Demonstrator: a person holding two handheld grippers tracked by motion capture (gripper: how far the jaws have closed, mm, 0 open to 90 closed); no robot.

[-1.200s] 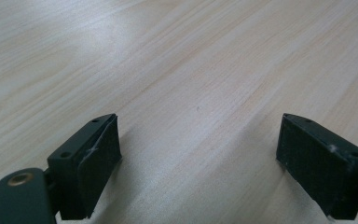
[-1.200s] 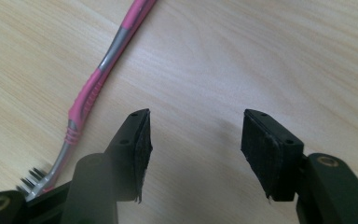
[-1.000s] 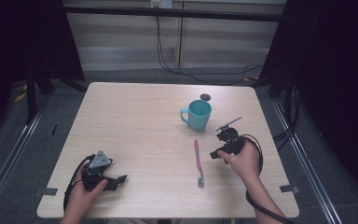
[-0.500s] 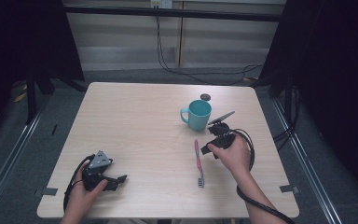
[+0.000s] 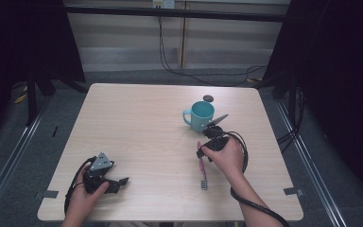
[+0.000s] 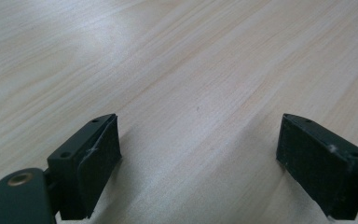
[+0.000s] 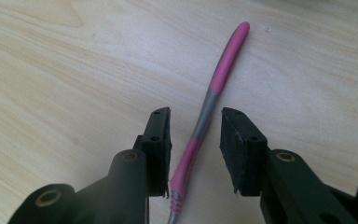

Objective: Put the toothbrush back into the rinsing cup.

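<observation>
Teal mug (image 5: 202, 115) stands upright on the table (image 5: 137, 123); contents not discernible. Pink toothbrush (image 7: 205, 116) lies flat between the right gripper (image 7: 195, 140) jaws, which have just been closing, pads not yet pressing. Left gripper (image 6: 198, 149) released, jaws wide.

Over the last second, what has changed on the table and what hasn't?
The right gripper moved from beside the cup over to the toothbrush. Its jaws have just been closing and now straddle the handle, with a gap on the right side, so not yet gripped. The left gripper, cup and toothbrush stayed where they were.
</observation>
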